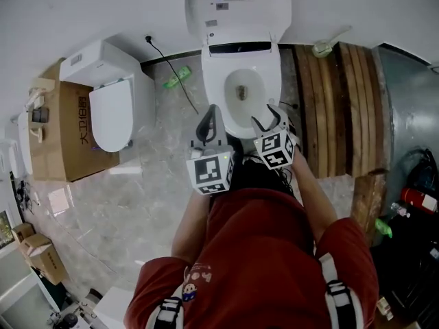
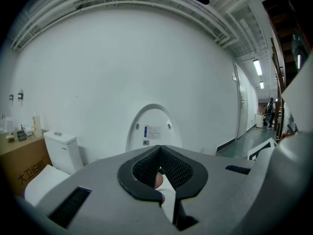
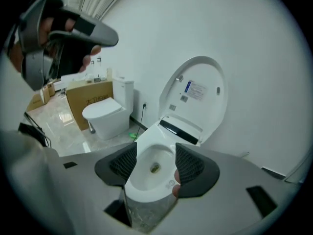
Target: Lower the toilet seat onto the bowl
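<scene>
I was only at the approach: the toilet seat (image 3: pixel 194 89) stood upright against the wall, above the bowl (image 3: pixel 146 180). My right gripper (image 3: pixel 155 153) had its jaws spread and empty, and my left gripper (image 2: pixel 160 148) was clenched on nothing. Next, I judged, I had to catch the seat's top edge and tip it forward gently.

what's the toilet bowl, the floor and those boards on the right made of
Toilet bowl: probably glazed ceramic; it is white and glossy with a smooth rounded rim.
Floor: polished stone or marble-look tile, shown by pale grey veining and reflections. Which of the two is unclear.
Boards: apparently unfinished wood; they are matte brown planks with dark gaps between them.
</scene>
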Action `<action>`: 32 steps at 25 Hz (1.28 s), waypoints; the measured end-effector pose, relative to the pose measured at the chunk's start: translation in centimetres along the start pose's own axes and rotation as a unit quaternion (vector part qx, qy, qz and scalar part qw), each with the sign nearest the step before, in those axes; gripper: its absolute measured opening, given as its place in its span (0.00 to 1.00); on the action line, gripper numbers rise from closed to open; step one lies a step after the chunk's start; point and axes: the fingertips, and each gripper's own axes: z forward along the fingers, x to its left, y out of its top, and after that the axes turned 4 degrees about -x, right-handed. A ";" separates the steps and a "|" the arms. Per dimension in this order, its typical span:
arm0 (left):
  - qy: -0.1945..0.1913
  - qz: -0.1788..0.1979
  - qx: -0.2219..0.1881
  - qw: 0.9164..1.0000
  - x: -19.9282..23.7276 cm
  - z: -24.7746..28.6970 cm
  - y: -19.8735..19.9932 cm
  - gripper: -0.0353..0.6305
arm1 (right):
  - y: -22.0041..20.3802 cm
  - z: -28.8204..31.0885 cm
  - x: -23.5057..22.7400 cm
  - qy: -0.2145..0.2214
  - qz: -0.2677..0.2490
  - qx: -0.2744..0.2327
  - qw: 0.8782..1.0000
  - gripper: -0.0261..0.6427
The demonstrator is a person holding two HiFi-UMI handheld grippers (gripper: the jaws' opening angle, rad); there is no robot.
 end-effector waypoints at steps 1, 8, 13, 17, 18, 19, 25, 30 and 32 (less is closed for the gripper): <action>0.001 0.002 -0.003 1.000 0.0 -0.1 0.4 0.07 | 1.0 -0.7 -0.7 -0.008 0.009 -0.014 1.000 0.40; 0.008 0.008 -0.035 0.999 0.2 -0.6 3.9 0.07 | 7.3 -5.9 -4.9 -0.053 0.057 -0.109 0.991 0.40; 0.003 0.015 -0.070 0.997 -0.2 -1.0 7.9 0.07 | 12.4 -10.8 -7.6 -0.077 0.072 -0.185 0.977 0.40; -0.002 0.020 -0.098 0.995 -0.5 -1.3 11.5 0.07 | 16.3 -14.4 -9.7 -0.100 0.073 -0.243 0.962 0.40; -0.001 0.023 -0.106 0.994 -0.5 -1.5 12.4 0.07 | 17.1 -15.2 -10.2 -0.106 0.072 -0.255 0.958 0.40; 0.000 0.027 -0.114 0.993 -0.6 -1.7 13.2 0.07 | 17.8 -16.1 -10.7 -0.112 0.073 -0.267 0.954 0.40; 0.004 0.051 -0.136 0.989 -1.1 -2.6 15.7 0.07 | 20.7 -21.2 -13.3 -0.153 0.088 -0.331 0.927 0.40; 0.011 0.051 -0.154 0.987 -0.9 -3.2 17.0 0.07 | 21.5 -22.7 -13.9 -0.171 0.071 -0.351 0.918 0.40; 0.019 0.050 -0.157 0.986 -0.4 -3.3 17.4 0.07 | 21.5 -22.8 -13.8 -0.173 0.071 -0.350 0.918 0.39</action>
